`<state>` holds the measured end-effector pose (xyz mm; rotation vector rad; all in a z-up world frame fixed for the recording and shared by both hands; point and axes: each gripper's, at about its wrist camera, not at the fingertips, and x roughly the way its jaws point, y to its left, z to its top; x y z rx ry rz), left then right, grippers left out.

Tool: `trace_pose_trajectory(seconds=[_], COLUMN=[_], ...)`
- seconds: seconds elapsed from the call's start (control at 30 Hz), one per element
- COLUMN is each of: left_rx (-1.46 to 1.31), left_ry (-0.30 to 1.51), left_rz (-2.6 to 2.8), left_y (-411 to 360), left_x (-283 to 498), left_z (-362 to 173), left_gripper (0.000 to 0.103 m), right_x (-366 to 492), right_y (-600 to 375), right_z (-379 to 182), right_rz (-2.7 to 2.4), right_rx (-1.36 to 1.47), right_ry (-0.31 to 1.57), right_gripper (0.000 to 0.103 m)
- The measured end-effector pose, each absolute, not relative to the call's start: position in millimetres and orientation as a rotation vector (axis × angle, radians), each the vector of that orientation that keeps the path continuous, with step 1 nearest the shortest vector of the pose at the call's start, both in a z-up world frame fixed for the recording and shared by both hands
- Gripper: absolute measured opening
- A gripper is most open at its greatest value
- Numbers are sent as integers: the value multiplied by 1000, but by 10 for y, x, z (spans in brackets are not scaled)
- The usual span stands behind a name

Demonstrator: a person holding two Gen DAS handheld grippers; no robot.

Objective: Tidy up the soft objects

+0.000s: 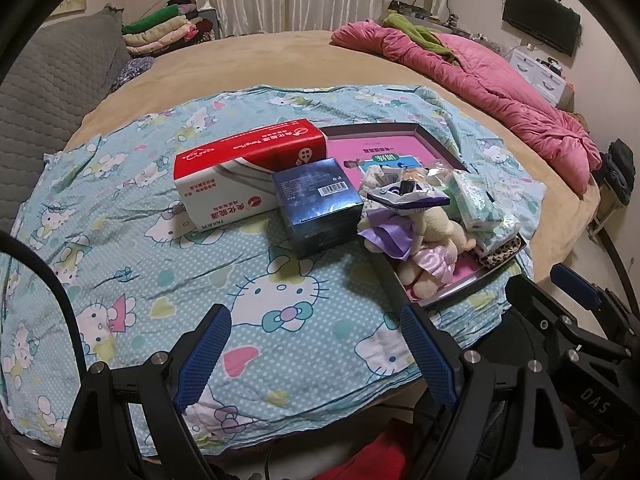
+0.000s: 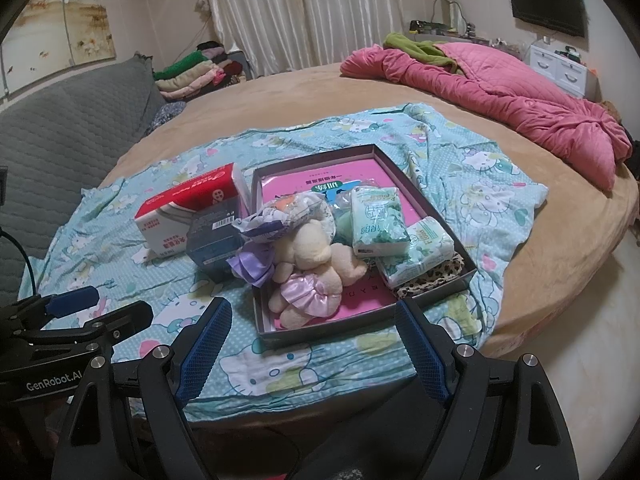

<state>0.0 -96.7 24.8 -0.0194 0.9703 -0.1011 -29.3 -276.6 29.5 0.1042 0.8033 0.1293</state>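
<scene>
Left wrist view: plush toy (image 1: pixel 430 248) lies at the near end of the tray (image 1: pixel 472 280), beside the tissue packs (image 1: pixel 476 204). Likely light and squashy; the body looks the best place to pinch. Left gripper (image 1: pixel 316 356) jaws wide apart, empty, above the sheet (image 1: pixel 120 216).

Right wrist view: right gripper (image 2: pixel 314 354) jaws wide apart, holding nothing, just short of the tray's near wall.

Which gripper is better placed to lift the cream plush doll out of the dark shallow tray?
Right. The right gripper faces the cream plush doll in the dark shallow tray head-on, jaws open. The left gripper points at the bedsheet, with the doll off to its right.
</scene>
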Motion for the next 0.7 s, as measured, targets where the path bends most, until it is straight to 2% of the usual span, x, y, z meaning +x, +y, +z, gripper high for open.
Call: trace_pose_trajectory(seconds=[0.7], left_rx=[-13], left_ry=[968], left_rz=[-97], left_y=[-975], left_x=[3], left_z=[245], left_gripper=[86], right_x=[-288], right_y=[-2769], right_z=[290], right_rz=[121], right_rx=[104], right_ry=[802], right_gripper=[85])
